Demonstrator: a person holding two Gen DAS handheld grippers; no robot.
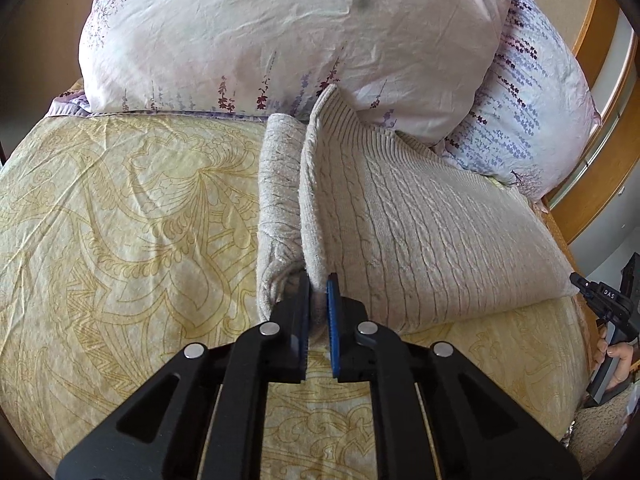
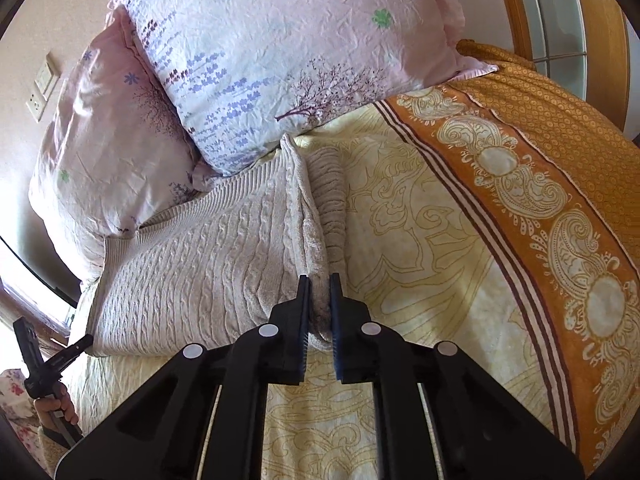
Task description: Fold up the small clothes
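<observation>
Beige knit sweater (image 1: 420,232) near corners clamped between both grippers' jaws, on bedspread (image 1: 120,220)

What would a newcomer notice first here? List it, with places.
First, the beige cable-knit sweater lying mid-bed on the yellow patterned sheet, its far end against the flowered pillows. Next, the two black tools: the left tool pinches the sweater's near left edge, the right tool its near right edge.

Each wrist camera looks steeply down along its own fingers, close over the bed (image 1: 120,200); both share the knit sweater (image 1: 420,220) and far pillows (image 2: 280,60).
</observation>
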